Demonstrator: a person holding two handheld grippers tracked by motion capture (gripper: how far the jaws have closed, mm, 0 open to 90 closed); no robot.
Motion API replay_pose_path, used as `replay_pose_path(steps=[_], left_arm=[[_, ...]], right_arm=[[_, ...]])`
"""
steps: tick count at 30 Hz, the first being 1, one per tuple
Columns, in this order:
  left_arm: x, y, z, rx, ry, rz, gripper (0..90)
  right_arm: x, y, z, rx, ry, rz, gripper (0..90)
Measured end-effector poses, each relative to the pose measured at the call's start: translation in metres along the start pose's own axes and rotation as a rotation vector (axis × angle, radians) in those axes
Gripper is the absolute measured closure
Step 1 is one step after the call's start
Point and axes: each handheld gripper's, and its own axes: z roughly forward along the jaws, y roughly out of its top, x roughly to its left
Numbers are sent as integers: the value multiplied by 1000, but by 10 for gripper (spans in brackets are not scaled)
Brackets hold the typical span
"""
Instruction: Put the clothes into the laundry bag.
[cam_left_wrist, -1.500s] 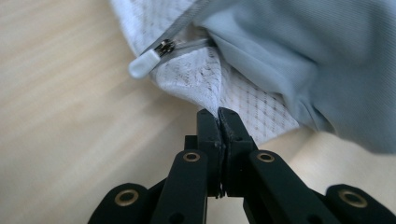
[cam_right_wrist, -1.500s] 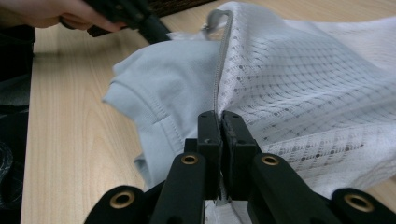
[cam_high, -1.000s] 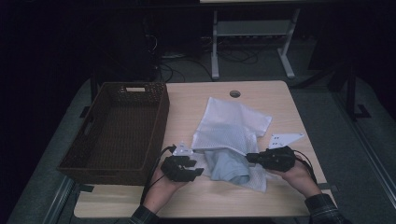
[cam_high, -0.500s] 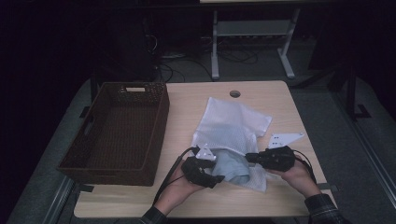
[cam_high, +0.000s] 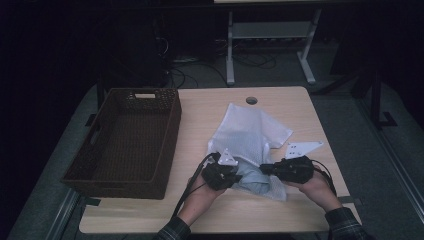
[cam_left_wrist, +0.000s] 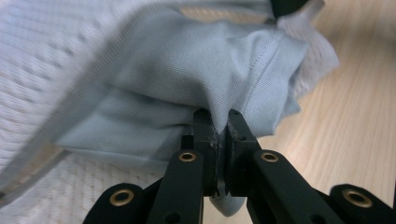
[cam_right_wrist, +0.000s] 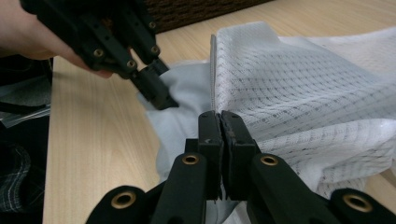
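Here the white mesh garment (cam_high: 252, 137) lies spread on the wooden table (cam_high: 295, 105), right of the table's middle, its near hem bunched toward six o'clock in the high view. A pale blue-grey cloth (cam_high: 252, 180) sits in that bunched near end, partly wrapped by the mesh, directly between the two tools.

The left gripper (cam_high: 225, 175) meets the bundle from nine o'clock. In the left gripper view its jaws have just been closing and now stand pressed together on a pinched ridge of the blue-grey cloth (cam_left_wrist: 187, 74), which rises toward twelve o'clock from the pads, with the mesh (cam_left_wrist: 42, 70) draped over it at ten o'clock.

The right gripper (cam_high: 267, 169) comes in from three o'clock. In the right gripper view its jaws are clamped tight on the seamed edge of the mesh (cam_right_wrist: 303, 79), which fans out toward one and two o'clock; the blue-grey cloth (cam_right_wrist: 180, 121) lies just past the tips at eleven o'clock, where the left gripper (cam_right_wrist: 161, 100) bites it. The two tools are near each other, the bundle filling the gap.

Farther out, a dark wicker basket (cam_high: 172, 132) stands at nine o'clock of the garment, well apart from it.
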Motion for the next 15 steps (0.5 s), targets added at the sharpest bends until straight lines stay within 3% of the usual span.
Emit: replay_pose_path(steps=[9,15], left_arm=[[9,19,-19,-91,78,-29,865],[12,31,-16,-118,140,-36,866]], right_arm=[[4,13,-8,-52,12,-14,870],[8,22,-10,-76,26,-24,874]])
